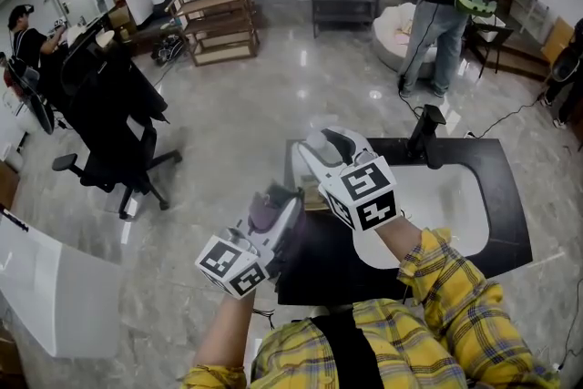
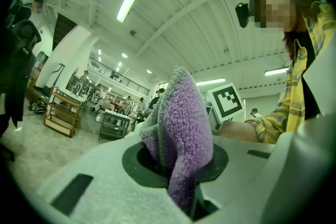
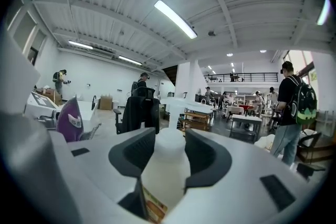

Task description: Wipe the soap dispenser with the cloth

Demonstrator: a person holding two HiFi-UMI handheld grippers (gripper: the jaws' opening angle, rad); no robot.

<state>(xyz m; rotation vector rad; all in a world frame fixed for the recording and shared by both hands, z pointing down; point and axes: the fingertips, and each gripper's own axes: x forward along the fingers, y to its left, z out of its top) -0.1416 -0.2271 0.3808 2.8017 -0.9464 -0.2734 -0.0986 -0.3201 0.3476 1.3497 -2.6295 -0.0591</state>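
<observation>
The right hand-held gripper clasps the milky-white, pump-topped soap dispenser with an orange-edged label over the counter's left edge, while the left hand-held gripper pinches a fluffy purple cloth.

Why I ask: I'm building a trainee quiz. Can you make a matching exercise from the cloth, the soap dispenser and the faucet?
Things:
1. cloth
2. soap dispenser
3. faucet

Places:
a. upright behind the white basin
b. clamped in the left gripper
c. clamped in the right gripper

Pairs: 1-b, 2-c, 3-a.
</observation>
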